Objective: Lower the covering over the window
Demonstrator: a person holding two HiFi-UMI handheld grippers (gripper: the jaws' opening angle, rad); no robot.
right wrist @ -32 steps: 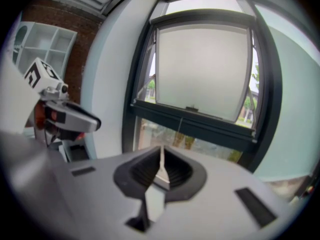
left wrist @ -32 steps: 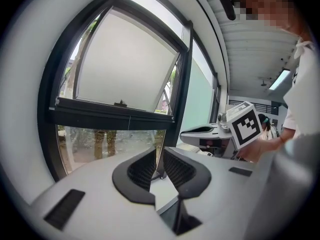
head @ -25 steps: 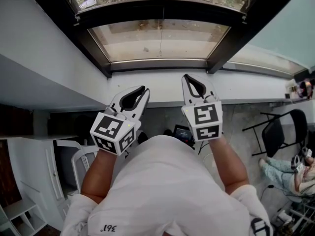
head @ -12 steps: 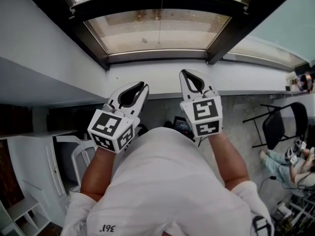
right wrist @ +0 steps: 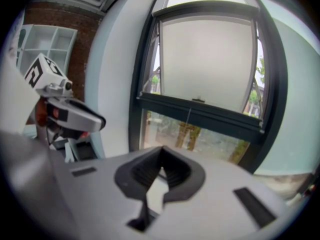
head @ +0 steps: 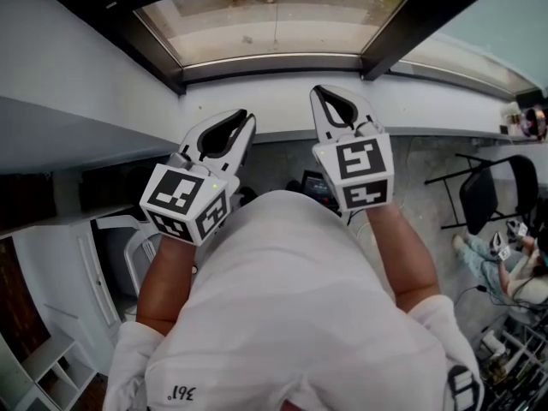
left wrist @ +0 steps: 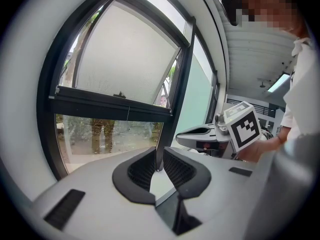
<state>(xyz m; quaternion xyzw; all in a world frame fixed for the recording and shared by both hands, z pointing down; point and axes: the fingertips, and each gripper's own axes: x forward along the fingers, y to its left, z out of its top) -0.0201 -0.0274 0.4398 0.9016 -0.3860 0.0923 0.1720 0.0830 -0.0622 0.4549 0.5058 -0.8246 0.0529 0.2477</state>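
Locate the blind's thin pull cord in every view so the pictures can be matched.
Head view: the pull cord is at top centre, a thin vertical line across the pale pane.
Left gripper view: the cord is left of centre, hanging just below the blind's dark bottom bar.
Right gripper view: the cord is slightly right of centre, below that same bar.
Shared landmark: the dark window frame.

The only readable print was "361°" (head: 178,394), small, dark and upside down, on the near left of the person's white shirt (head: 282,315); a dark logo (head: 462,390) on the right sleeve (head: 441,336) was illegible; the cubes (head: 182,205) on the left gripper (head: 246,118) and right gripper (head: 318,91) bore black-and-white square patterns.
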